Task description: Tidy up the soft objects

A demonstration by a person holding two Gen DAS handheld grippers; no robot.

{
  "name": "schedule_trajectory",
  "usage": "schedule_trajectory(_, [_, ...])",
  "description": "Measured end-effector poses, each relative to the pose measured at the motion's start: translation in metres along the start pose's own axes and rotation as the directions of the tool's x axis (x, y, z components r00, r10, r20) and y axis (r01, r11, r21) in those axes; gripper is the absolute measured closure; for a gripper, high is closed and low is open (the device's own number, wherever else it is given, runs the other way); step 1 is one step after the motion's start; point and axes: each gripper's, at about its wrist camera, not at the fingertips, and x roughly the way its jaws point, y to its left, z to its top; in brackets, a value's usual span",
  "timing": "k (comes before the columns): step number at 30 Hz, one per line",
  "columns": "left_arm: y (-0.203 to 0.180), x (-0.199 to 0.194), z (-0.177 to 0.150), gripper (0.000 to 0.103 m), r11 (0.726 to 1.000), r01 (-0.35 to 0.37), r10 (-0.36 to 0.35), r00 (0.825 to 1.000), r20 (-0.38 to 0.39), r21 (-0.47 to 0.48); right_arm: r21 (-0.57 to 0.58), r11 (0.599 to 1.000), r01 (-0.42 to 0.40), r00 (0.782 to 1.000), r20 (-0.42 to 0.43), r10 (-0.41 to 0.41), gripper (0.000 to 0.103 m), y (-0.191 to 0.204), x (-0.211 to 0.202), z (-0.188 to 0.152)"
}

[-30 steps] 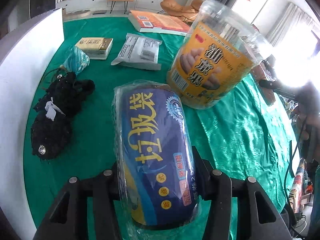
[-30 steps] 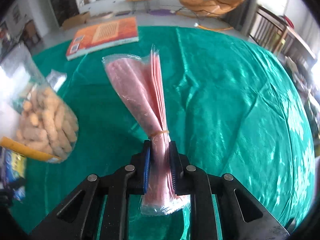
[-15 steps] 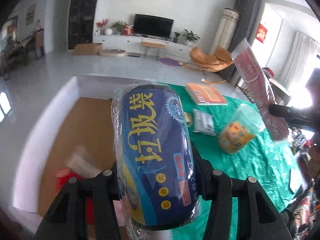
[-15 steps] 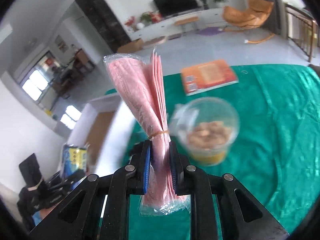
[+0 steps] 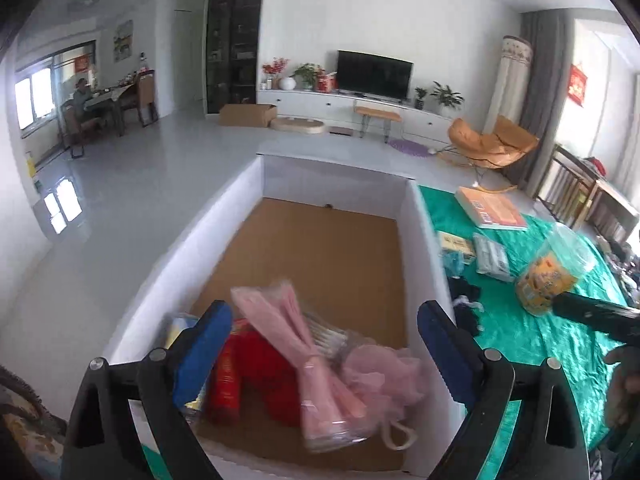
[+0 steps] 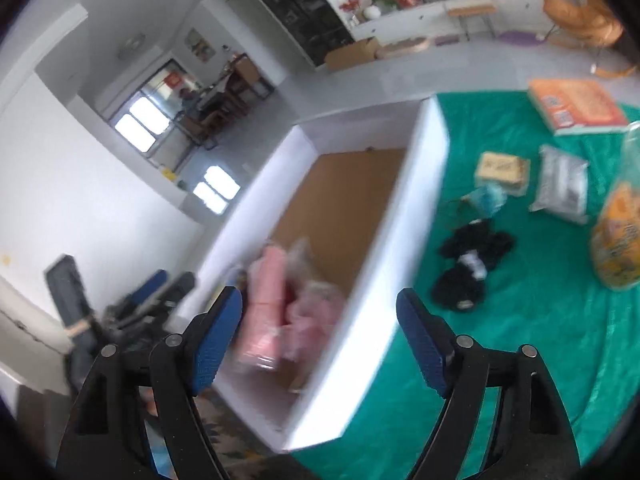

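My left gripper [image 5: 324, 352] hangs over the near end of the white box [image 5: 420, 248]. Its jaws are opening and nothing is between them. Below it in the box lie the pink packet tied with a band [image 5: 296, 336], a red item [image 5: 248, 380] and a pink mesh puff [image 5: 384, 372]. A yellow and blue wrapper [image 5: 178, 326] peeks out behind the left finger. My right gripper [image 6: 320, 344] is over the box's near right wall [image 6: 384, 272]. Its jaws are also opening, with nothing held, and the pink packet [image 6: 264, 304] is blurred beneath. A black soft bundle [image 6: 472, 264] lies on the green cloth.
On the green tablecloth [image 6: 520, 340] right of the box are a peanut jar [image 6: 618, 232], a grey packet [image 6: 562, 188], a small flat box [image 6: 502, 168], a teal pouch [image 6: 486, 196] and an orange book [image 6: 576, 106]. The box's far half shows bare brown floor [image 5: 320, 248].
Both grippers have swung from the table to the white box and opened. The left let go of the blue roll and the right let go of the pink packet, which now lies in the box.
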Motion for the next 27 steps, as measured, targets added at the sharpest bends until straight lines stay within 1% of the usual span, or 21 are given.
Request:
schedule_trajectory(1, [-0.021,0.001,-0.004,0.01,0.998,0.066,-0.065,0.998,-0.01,0.021,-0.016,0.995,0.095,0.995,0.022,-0.095,0.021,-0.021,-0.006,-0.011])
schedule_trajectory(2, [-0.041,0.002,-0.008,0.01,0.991,0.126,-0.125,0.992,-0.024,0.044,-0.018,0.983,0.185,0.982,0.034,-0.184,0.021,-0.046,-0.013,-0.022])
schedule_trajectory(3, [-0.066,0.002,-0.014,0.01,0.979,0.19,-0.187,0.981,-0.044,0.076,-0.014,0.96,0.28,0.959,0.044,-0.279,0.021,-0.07,-0.017,-0.036])
schedule_trajectory(5, [-0.118,0.006,-0.026,0.009,0.942,0.297,-0.282,0.953,-0.108,0.157,0.023,0.892,0.451,0.892,0.03,-0.452,0.021,-0.118,-0.021,-0.067])
schedule_trajectory(7, [-0.167,0.019,-0.05,0.006,0.902,0.367,-0.326,0.924,-0.2,0.225,0.062,0.827,0.559,0.828,0.011,-0.561,0.021,-0.16,-0.028,-0.096])
schedule_trajectory(9, [-0.207,0.044,-0.073,0.006,0.873,0.415,-0.342,0.895,-0.286,0.255,0.096,0.776,0.624,0.779,0.004,-0.627,0.021,-0.192,-0.036,-0.116])
schedule_trajectory(10, [-0.224,0.062,-0.085,0.006,0.865,0.433,-0.348,0.881,-0.32,0.253,0.121,0.755,0.644,0.761,-0.004,-0.649,0.021,-0.205,-0.04,-0.123])
schedule_trajectory(11, [-0.235,0.079,-0.093,0.006,0.866,0.434,-0.341,0.877,-0.339,0.25,0.15,0.744,0.651,0.753,-0.01,-0.657,0.021,-0.219,-0.042,-0.128])
schedule_trajectory(12, [-0.244,0.093,-0.1,0.006,0.873,0.418,-0.321,0.881,-0.347,0.25,0.176,0.738,0.651,0.751,-0.012,-0.66,0.021,-0.233,-0.047,-0.133])
schedule_trajectory(15, [-0.264,0.139,-0.103,0.006,0.902,0.337,-0.239,0.91,-0.338,0.271,0.202,0.709,0.676,0.727,-0.024,-0.686,0.021,-0.253,-0.05,-0.139])
schedule_trajectory(16, [-0.27,0.154,-0.102,0.006,0.908,0.313,-0.216,0.919,-0.33,0.277,0.205,0.706,0.678,0.725,-0.029,-0.688,0.021,-0.256,-0.049,-0.137])
schedule_trajectory(18, [-0.276,0.17,-0.102,0.006,0.912,0.295,-0.2,0.926,-0.319,0.285,0.209,0.706,0.677,0.727,-0.041,-0.685,0.021,-0.265,-0.045,-0.137])
schedule_trajectory(20, [-0.276,0.18,-0.102,0.006,0.912,0.274,-0.174,0.933,-0.315,0.306,0.226,0.715,0.661,0.738,-0.029,-0.674,0.02,-0.265,-0.046,-0.135])
schedule_trajectory(21, [-0.278,0.182,-0.104,0.004,0.909,0.25,-0.154,0.945,-0.289,0.333,0.236,0.717,0.656,0.743,-0.033,-0.668,0.018,-0.267,-0.046,-0.134])
schedule_trajectory(23, [-0.279,0.185,-0.104,0.002,0.909,0.249,-0.153,0.945,-0.289,0.334,0.254,0.721,0.645,0.751,-0.036,-0.659,0.015,-0.272,-0.046,-0.134])
schedule_trajectory(24, [-0.279,0.185,-0.104,0.0,0.909,0.248,-0.151,0.945,-0.29,0.335,0.253,0.72,0.646,0.75,-0.038,-0.66,0.014,-0.272,-0.046,-0.135])
schedule_trajectory(27, [-0.279,0.187,-0.103,0.0,0.909,0.249,-0.152,0.944,-0.292,0.333,0.25,0.719,0.648,0.749,-0.039,-0.661,0.013,-0.269,-0.045,-0.135])
